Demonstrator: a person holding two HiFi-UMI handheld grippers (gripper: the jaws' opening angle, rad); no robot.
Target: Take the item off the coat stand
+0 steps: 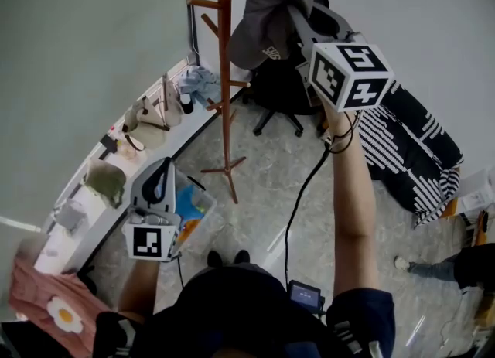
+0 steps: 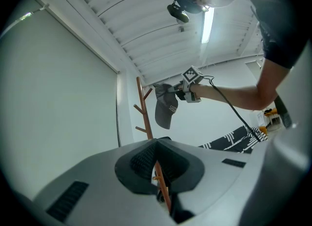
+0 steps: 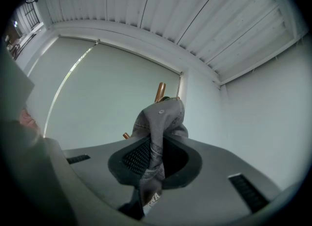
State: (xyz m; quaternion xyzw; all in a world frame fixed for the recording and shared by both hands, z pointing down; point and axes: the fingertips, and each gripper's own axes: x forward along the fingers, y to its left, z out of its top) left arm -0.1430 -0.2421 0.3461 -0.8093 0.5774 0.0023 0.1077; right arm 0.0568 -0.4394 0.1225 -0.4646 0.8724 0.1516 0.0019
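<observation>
A grey cap [image 1: 267, 16] hangs from my right gripper [image 1: 300, 22], which is raised high and shut on the cap's fabric. The cap sits just right of the top of the wooden coat stand [image 1: 225, 78]. Whether it touches a peg I cannot tell. In the right gripper view the cap [image 3: 158, 122] is pinched between the jaws of the right gripper [image 3: 152, 159], with the stand's tip [image 3: 160, 92] behind it. My left gripper [image 1: 158, 182] is held low at the left, shut and holding nothing. In its own view the left gripper [image 2: 157, 156] looks up at the stand [image 2: 144, 108] and the cap [image 2: 166, 105].
A white ledge [image 1: 89, 217] along the left wall carries several hats and bags. A black office chair [image 1: 278, 93] stands behind the coat stand. A black-and-white striped cloth [image 1: 410, 148] lies at the right. A black cable [image 1: 302, 194] hangs from the raised arm. Another person's leg [image 1: 433, 267] shows at the right edge.
</observation>
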